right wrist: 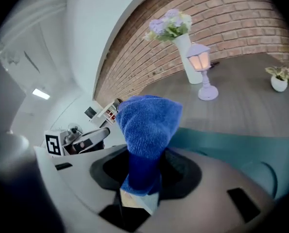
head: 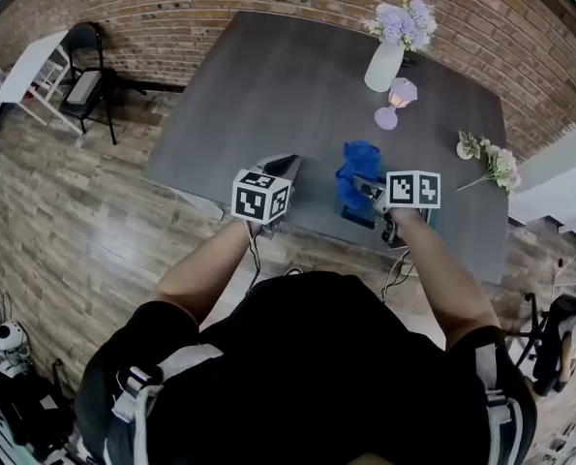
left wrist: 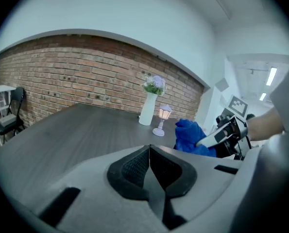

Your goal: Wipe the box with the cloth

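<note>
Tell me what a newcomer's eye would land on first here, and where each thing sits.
The bright blue cloth stands out most: it is pinched in the right gripper, bunched up over the teal box near the dark table's near edge. Next come the white vase of lilac flowers and the small lit lamp beside it on the far side. The left gripper is shut and empty, left of the cloth.

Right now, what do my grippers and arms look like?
The left gripper and right gripper both have pale grey bodies with black textured pads. Each carries a white cube with black square markers, and a thin dark cable hangs below each. You wear a black short-sleeved top with pale shoulder straps.
</note>
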### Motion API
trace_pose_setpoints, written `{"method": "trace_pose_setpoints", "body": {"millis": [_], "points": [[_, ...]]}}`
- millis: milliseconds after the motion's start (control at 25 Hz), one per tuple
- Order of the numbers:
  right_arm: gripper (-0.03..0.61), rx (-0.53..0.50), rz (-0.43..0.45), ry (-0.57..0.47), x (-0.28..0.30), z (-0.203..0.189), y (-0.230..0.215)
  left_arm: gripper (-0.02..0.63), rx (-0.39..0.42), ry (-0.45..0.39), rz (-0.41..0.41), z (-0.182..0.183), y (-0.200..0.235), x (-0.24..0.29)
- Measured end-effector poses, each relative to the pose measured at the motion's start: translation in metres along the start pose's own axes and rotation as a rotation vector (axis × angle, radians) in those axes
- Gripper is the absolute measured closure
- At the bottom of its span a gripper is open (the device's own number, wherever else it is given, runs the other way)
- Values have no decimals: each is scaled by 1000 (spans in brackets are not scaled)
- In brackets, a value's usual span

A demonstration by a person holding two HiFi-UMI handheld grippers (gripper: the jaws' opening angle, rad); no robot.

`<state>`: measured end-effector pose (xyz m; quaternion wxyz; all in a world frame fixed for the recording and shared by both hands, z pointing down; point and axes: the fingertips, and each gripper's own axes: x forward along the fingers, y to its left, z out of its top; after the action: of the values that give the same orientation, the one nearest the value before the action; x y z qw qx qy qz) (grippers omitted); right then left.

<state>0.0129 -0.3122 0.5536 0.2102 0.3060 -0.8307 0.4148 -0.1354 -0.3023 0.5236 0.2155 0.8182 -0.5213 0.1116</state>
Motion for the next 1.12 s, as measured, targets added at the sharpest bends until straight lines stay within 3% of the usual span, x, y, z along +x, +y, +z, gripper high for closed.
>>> {"method": "trace_pose_setpoints", "body": {"millis": [160,440,840,1000,1120], "points": [[420,122,31,6,-17,7,-39,603,-3,-1,18,4,-11,12],[419,195,-24,-32,-69,14,-107,603,8,16,-24,10,-49,55],[420,367,-249,-193,-190,-12,-213,603,61,37,-181,19,-117,119],[422,378,-333,-252,-219,-11,-219,604,73,43,-217,16,-123,118],[422,325,-305,-290,-209,7,-188,604,72,46,-217,12,-113,107]]}}
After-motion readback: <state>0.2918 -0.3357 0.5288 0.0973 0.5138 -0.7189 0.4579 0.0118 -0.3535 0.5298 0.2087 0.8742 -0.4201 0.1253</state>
